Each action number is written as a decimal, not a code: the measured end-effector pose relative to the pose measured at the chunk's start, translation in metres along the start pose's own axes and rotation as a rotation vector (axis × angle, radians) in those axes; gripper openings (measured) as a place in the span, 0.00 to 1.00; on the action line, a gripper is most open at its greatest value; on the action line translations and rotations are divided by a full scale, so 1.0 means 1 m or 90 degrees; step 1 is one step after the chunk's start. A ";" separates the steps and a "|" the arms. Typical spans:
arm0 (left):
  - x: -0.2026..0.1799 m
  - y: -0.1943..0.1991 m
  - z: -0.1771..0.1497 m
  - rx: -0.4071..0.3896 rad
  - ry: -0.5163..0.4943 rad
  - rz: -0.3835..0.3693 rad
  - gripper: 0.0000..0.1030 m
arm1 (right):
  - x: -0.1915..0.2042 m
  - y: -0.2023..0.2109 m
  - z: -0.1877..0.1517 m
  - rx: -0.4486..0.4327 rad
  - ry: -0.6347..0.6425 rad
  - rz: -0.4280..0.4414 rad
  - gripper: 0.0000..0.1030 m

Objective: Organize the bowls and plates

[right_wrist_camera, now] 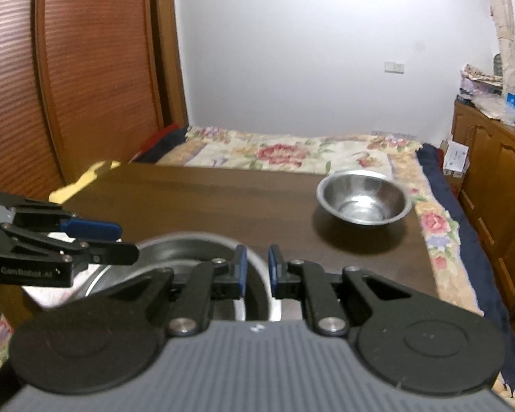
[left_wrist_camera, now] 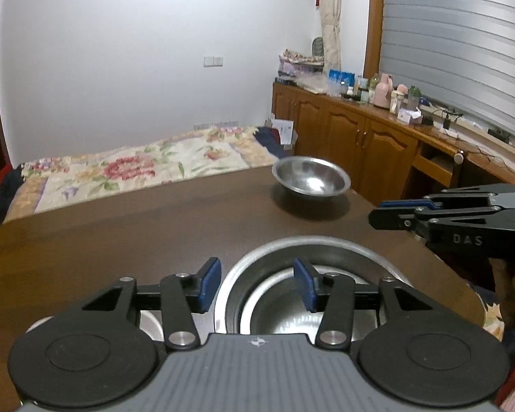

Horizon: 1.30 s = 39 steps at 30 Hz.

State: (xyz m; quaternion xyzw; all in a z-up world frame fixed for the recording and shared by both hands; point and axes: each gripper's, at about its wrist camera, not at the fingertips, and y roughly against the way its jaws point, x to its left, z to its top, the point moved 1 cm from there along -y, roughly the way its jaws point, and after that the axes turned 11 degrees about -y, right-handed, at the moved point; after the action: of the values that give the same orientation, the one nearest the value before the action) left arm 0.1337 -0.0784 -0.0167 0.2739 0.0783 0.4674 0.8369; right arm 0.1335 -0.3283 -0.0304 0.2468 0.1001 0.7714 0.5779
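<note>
Left claw [left_wrist_camera: 257,283]: jaws wide apart, holding nothing. It straddles the left rim of the nested steel dish [left_wrist_camera: 312,295] at the near edge of the bench [left_wrist_camera: 120,226]; one blue pad sits outside the rim, the other hangs over the dish's inside. A second steel rim shows low under the left linkage; cannot tell what it belongs to.

Right claw [right_wrist_camera: 257,267]: jaws narrowed to a small gap over the right rim of the same dish [right_wrist_camera: 185,250]. Cannot tell whether the pads actually pinch the rim or just bracket it.

Single steel bowl [right_wrist_camera: 364,199]: upright, alone near the far right corner of the bench, well apart from both claws. The bed lies beyond the far edge.

Judgement: the step in hand looks like securing the near dish by its rim. To do it well, seat one pad inside and one outside the rim, close squarely, and lift level. Thin polished steel will likely slip or pivot if gripped shallowly. The lone bowl probably remains to be gathered.
</note>
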 end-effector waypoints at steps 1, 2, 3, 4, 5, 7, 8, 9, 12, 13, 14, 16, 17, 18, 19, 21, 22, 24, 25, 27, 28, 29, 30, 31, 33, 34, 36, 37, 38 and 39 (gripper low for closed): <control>0.001 -0.001 0.003 -0.003 -0.003 -0.001 0.48 | -0.002 0.001 0.002 -0.004 -0.004 0.001 0.15; 0.002 -0.002 0.007 -0.006 -0.007 -0.001 0.48 | -0.006 0.002 0.004 -0.010 -0.007 -0.002 0.15; 0.003 -0.005 0.013 -0.010 -0.013 0.000 0.48 | -0.009 0.002 0.006 -0.018 -0.009 -0.007 0.15; 0.004 -0.007 0.018 -0.012 -0.019 0.002 0.49 | -0.012 0.002 0.008 -0.025 -0.011 -0.011 0.16; 0.006 -0.010 0.022 -0.015 -0.025 0.002 0.49 | -0.017 0.002 0.011 -0.033 -0.016 -0.015 0.21; 0.008 -0.018 0.033 -0.018 -0.034 0.003 0.53 | -0.025 -0.001 0.014 -0.044 -0.026 -0.022 0.30; 0.009 -0.023 0.039 -0.019 -0.037 0.002 0.54 | -0.030 -0.003 0.017 -0.050 -0.028 -0.028 0.34; 0.009 -0.028 0.044 -0.020 -0.040 0.000 0.57 | -0.034 -0.006 0.019 -0.054 -0.027 -0.033 0.35; 0.011 -0.043 0.056 -0.019 -0.049 -0.004 0.60 | -0.046 -0.018 0.025 -0.068 -0.028 -0.050 0.49; 0.011 -0.050 0.060 -0.016 -0.052 -0.006 0.60 | -0.051 -0.022 0.026 -0.073 -0.031 -0.054 0.50; 0.012 -0.057 0.064 -0.012 -0.054 -0.008 0.60 | -0.056 -0.028 0.027 -0.076 -0.036 -0.056 0.50; 0.012 -0.071 0.071 -0.003 -0.058 -0.015 0.60 | -0.064 -0.037 0.027 -0.079 -0.051 -0.062 0.50; 0.012 -0.076 0.074 0.001 -0.059 -0.016 0.60 | -0.069 -0.042 0.027 -0.080 -0.059 -0.065 0.50; 0.012 -0.084 0.078 0.006 -0.062 -0.019 0.60 | -0.073 -0.048 0.027 -0.081 -0.067 -0.069 0.50; 0.011 -0.089 0.080 0.009 -0.064 -0.020 0.60 | -0.077 -0.052 0.028 -0.082 -0.071 -0.072 0.50; 0.012 -0.101 0.086 0.016 -0.071 -0.024 0.60 | -0.084 -0.063 0.028 -0.084 -0.075 -0.082 0.50; 0.009 -0.106 0.088 0.020 -0.073 -0.026 0.60 | -0.086 -0.065 0.027 -0.087 -0.076 -0.088 0.50; 0.008 -0.119 0.094 0.027 -0.077 -0.036 0.60 | -0.093 -0.074 0.029 -0.089 -0.079 -0.096 0.50; 0.008 -0.124 0.095 0.031 -0.078 -0.041 0.60 | -0.095 -0.076 0.029 -0.088 -0.083 -0.099 0.50; 0.008 -0.137 0.100 0.039 -0.077 -0.053 0.60 | -0.102 -0.082 0.030 -0.087 -0.094 -0.106 0.50; 0.008 -0.142 0.101 0.043 -0.078 -0.057 0.59 | -0.104 -0.085 0.030 -0.087 -0.099 -0.109 0.50; 0.008 -0.147 0.102 0.046 -0.079 -0.060 0.58 | -0.107 -0.088 0.030 -0.086 -0.106 -0.114 0.50; 0.007 -0.152 0.104 0.049 -0.081 -0.062 0.57 | -0.109 -0.089 0.030 -0.087 -0.111 -0.117 0.50; 0.007 -0.158 0.105 0.053 -0.083 -0.065 0.56 | -0.111 -0.091 0.029 -0.086 -0.116 -0.121 0.50; 0.008 -0.169 0.106 0.061 -0.083 -0.071 0.55 | -0.116 -0.095 0.029 -0.085 -0.129 -0.129 0.50; 0.009 -0.174 0.106 0.067 -0.082 -0.075 0.53 | -0.117 -0.098 0.028 -0.082 -0.135 -0.129 0.50; 0.010 -0.185 0.105 0.077 -0.077 -0.084 0.51 | -0.120 -0.102 0.027 -0.077 -0.145 -0.129 0.49; 0.012 -0.190 0.105 0.082 -0.076 -0.090 0.49 | -0.121 -0.103 0.027 -0.075 -0.148 -0.131 0.49; 0.012 -0.195 0.104 0.086 -0.074 -0.094 0.48 | -0.122 -0.105 0.027 -0.073 -0.152 -0.132 0.49; 0.013 -0.200 0.103 0.093 -0.072 -0.097 0.45 | -0.122 -0.107 0.027 -0.072 -0.155 -0.131 0.49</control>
State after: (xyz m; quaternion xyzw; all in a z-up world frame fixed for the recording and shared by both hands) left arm 0.3286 -0.1903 -0.0348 0.3535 0.0851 0.3794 0.8508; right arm 0.2622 -0.4137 -0.0868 0.2937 0.0103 0.6769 0.6748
